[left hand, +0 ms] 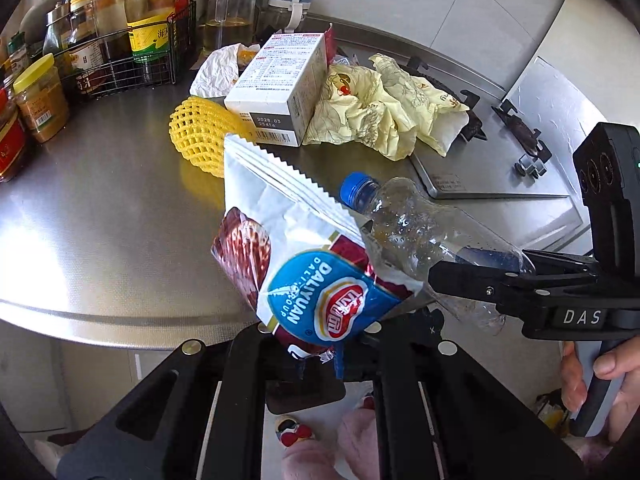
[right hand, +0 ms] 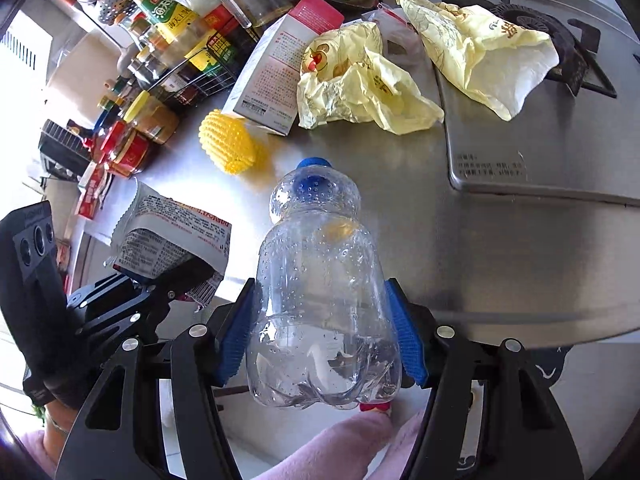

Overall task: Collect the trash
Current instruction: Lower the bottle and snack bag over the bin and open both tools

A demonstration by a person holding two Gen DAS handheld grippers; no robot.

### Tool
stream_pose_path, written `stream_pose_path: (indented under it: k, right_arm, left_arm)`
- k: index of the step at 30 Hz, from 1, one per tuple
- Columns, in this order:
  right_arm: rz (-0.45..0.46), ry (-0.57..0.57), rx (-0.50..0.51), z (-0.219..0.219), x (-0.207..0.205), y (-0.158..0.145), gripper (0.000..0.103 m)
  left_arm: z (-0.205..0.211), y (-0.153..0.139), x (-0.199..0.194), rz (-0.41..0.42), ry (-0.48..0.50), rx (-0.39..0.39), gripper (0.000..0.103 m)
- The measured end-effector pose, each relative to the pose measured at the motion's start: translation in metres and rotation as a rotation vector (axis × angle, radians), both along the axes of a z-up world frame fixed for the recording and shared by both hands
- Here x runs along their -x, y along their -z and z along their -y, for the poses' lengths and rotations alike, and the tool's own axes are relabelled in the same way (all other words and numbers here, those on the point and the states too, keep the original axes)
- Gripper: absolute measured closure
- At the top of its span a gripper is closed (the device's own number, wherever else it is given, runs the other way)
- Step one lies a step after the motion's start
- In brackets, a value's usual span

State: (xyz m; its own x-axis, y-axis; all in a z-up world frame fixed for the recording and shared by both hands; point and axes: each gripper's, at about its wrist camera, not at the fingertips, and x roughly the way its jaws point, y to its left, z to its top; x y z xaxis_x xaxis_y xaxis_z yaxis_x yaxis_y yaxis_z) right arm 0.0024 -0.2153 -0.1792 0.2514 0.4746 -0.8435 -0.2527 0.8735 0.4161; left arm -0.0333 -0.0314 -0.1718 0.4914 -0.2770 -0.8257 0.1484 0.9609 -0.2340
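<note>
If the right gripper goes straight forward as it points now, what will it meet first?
Probably the yellow foam net, slightly left of the line of the plastic bottle that the right gripper holds; depth is unclear.

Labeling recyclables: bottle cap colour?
Blue. The plastic bottle cap shows best in the right wrist view.

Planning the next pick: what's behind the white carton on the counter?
Behind the white carton lies a crumpled white paper, with a red wrapper edge at its far corner. The carton covers whatever lies between them.
</note>
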Motion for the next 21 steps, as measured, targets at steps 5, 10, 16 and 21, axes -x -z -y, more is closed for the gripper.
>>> stream_pose_path:
  k: [5,10,16,21]
  right_arm:
    - [0.026,0.011,-0.011,0.007,0.028,-0.009,0.040]
    - [0.034,0.003,-0.012,0.015,0.064,-0.022,0.040]
    - [-0.029,0.012,0.012,0.028,0.103,-0.004,0.040]
    - [-0.144,0.036,0.034,0.034,0.114,0.046,0.040]
  left_arm:
    - [0.002,0.003,0.026,-0.009,0.026,0.004,0.094]
    - [0.005,0.003,0.054,-0.021,0.053,0.023,0.094]
    - [0.007,0.023,0.084,-0.074,0.078,0.038,0.095]
    - [0.010,0.064,0.096,-0.152,0.097,0.041,0.095]
